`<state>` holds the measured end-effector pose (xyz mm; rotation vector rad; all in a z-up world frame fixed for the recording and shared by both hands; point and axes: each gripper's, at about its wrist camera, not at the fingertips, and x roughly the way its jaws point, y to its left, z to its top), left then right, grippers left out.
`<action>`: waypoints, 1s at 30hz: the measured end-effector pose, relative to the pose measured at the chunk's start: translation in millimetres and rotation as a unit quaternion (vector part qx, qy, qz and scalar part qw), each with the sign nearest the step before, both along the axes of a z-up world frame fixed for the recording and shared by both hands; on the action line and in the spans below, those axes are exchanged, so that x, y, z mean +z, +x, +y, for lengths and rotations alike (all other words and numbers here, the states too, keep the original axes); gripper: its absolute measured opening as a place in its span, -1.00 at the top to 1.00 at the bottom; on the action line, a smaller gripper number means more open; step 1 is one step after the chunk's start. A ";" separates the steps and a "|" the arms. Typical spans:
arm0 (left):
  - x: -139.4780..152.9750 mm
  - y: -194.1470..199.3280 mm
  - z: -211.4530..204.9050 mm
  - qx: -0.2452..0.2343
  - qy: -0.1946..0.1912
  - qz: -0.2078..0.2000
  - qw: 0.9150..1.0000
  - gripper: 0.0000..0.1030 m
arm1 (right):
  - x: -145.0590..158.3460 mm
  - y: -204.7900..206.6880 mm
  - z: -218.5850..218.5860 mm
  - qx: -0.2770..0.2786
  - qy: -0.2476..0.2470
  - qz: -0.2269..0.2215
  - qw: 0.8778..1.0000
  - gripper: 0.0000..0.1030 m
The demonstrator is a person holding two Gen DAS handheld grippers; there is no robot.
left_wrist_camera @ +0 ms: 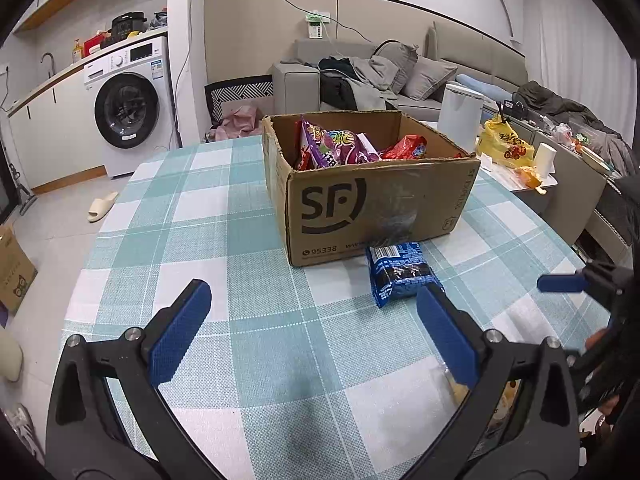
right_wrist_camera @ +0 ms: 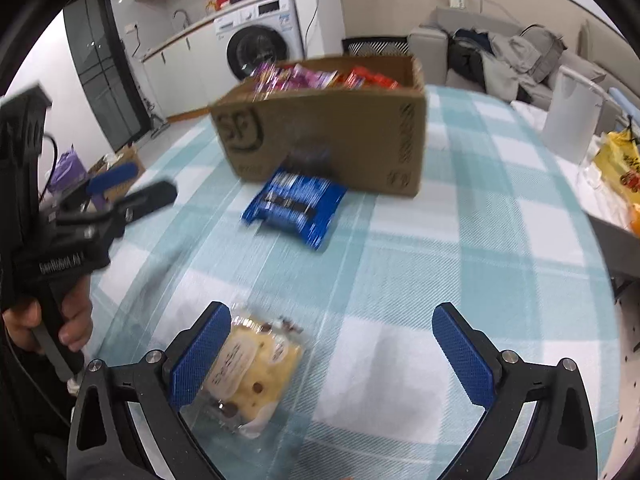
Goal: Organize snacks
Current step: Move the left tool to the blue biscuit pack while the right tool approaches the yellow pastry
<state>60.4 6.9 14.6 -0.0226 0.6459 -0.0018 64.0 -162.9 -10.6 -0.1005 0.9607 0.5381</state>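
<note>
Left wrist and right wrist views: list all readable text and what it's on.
"SF": logo on the front of the cardboard box.
"95338": lower front of the same box, beside a web address that starts "www" and is then hidden.
"GenRobot.AI": body of the left gripper, seen in the right wrist view.
Too small or blurred: print on the blue packet, the yellow snack pack, the snack bags in the box, the yellow bag and the washing machine.

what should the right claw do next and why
Probably shift the right claw a little left and lower it around the yellow pastry packet. Both claws are open and empty, and the packet lies on the tablecloth beside its left pad, not centred between them. The cardboard box already holds other snacks.
</note>
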 end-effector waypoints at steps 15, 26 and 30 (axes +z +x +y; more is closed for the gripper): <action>-3.7 5.4 9.8 0.013 -0.003 0.006 1.000 -0.99 | -29.2 -11.6 44.7 0.027 -0.036 0.035 0.998 -0.99; -12.6 11.1 7.8 0.009 -0.004 0.020 1.000 -0.99 | -29.5 -8.1 30.8 0.010 -0.060 0.032 0.998 -0.99; -18.4 13.0 6.0 0.006 -0.008 0.028 1.000 -0.99 | -30.4 -3.3 20.1 0.000 -0.068 0.031 0.997 -0.99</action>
